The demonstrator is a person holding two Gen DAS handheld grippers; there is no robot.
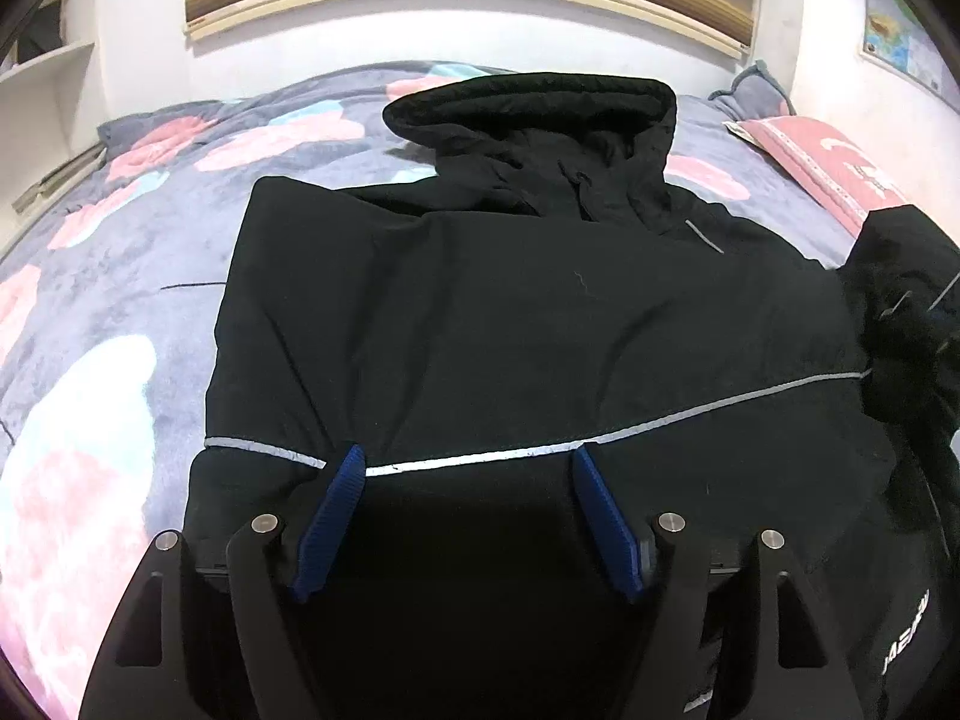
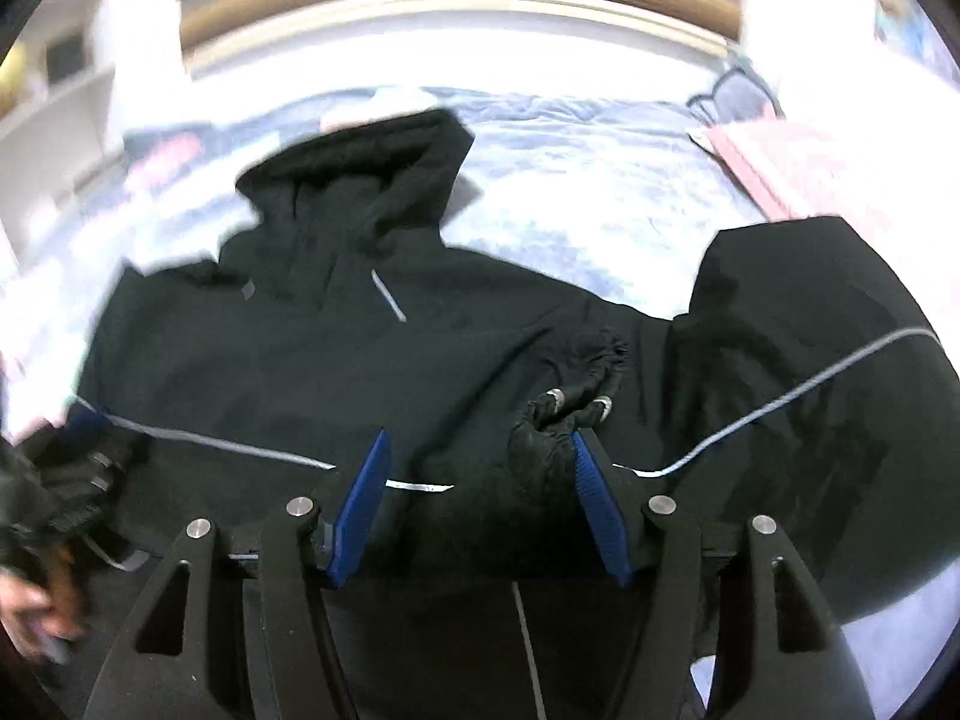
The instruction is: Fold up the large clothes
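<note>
A large black hooded jacket [image 1: 492, 312] with a thin reflective stripe lies flat on the bed, hood [image 1: 534, 108] towards the wall. My left gripper [image 1: 465, 462] is open, hovering over the jacket's lower part by the stripe. The jacket also shows in the right wrist view [image 2: 300, 360]. My right gripper [image 2: 477, 450] is open over the jacket, with a sleeve cuff [image 2: 570, 414] lying against its right finger. A folded-over sleeve [image 2: 810, 390] bulges at the right.
The bed has a grey blanket with pink and white patches [image 1: 120, 276]. A pink pillow [image 1: 828, 168] lies at the right by the wall. White shelves [image 1: 42, 96] stand at the left. A hand [image 2: 30, 612] shows at the left edge.
</note>
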